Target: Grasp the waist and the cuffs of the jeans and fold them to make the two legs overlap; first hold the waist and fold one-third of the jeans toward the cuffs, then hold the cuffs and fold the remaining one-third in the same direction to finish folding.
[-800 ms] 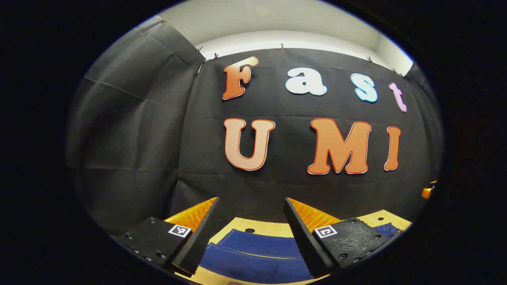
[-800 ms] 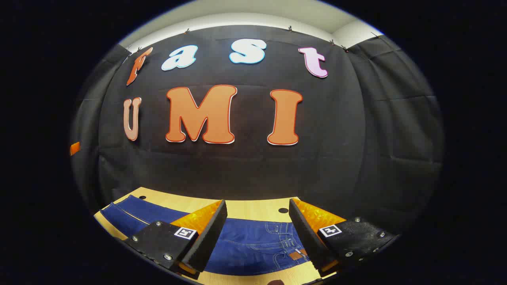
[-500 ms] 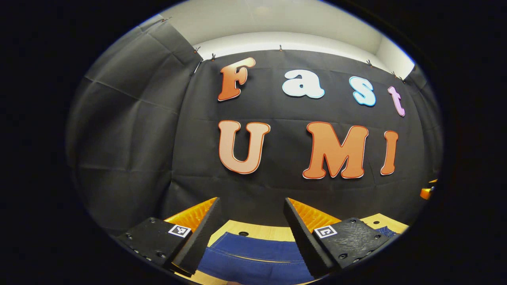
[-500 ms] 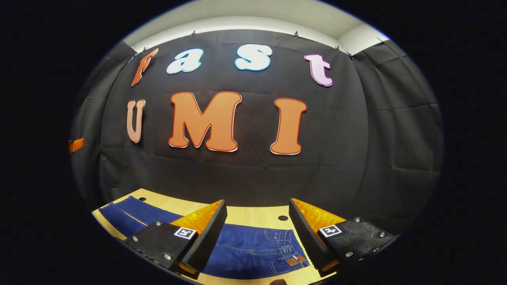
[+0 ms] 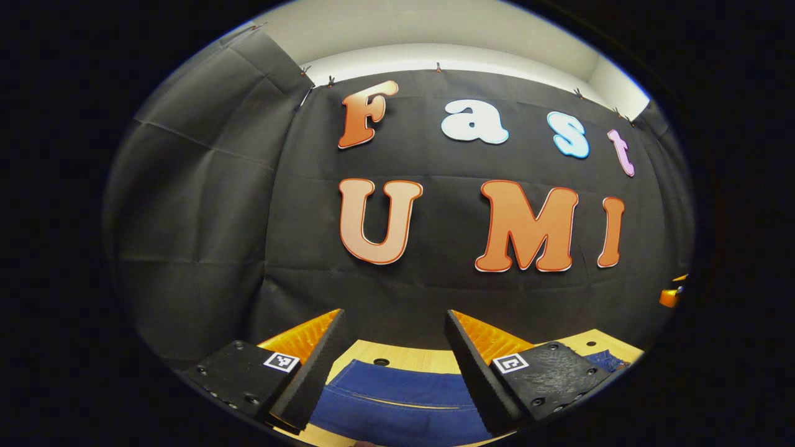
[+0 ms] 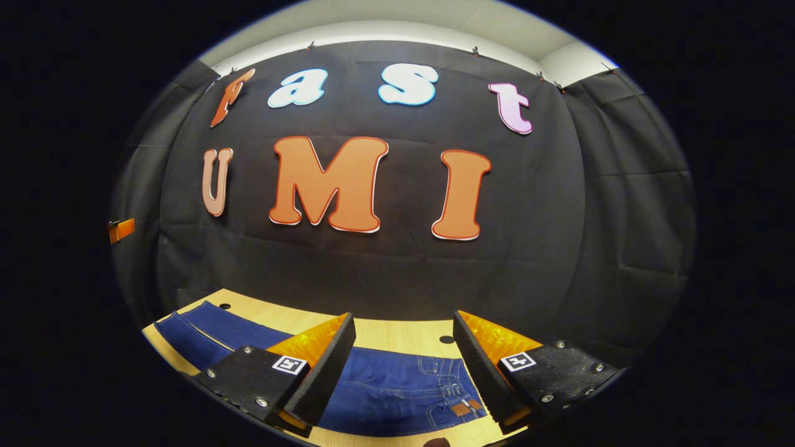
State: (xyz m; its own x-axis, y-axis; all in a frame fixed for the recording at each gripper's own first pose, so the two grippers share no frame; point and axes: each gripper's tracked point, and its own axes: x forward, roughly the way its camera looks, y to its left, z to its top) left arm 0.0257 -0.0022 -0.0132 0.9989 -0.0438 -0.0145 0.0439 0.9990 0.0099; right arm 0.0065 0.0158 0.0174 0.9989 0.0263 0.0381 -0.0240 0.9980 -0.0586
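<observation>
While the left gripper hangs above the table, its two fingers stand wide apart at the bottom of the left gripper view and grip nothing. Between them, low in the middle of the frame, lies the blue jeans fabric, flat on the pale wood, with a light seam running across it; the cloth sits below the fingertips and does not touch them. A small dark hole in the tabletop shows just beyond the far edge of the denim, and a further bit of blue peeks out at the lower right, past the right-hand finger. At the far right edge of the frame a small orange object shows, too little of it to tell what it is. In the right gripper view, the right gripper likewise has its fingers spread wide, with nothing held. The jeans stretch from the lower left of the frame across to the gap between the fingers, where the waist end with its stitched pockets and a small brown patch lies nearer the right-hand finger. The table runs behind the denim, with a hole in it at the centre.
</observation>
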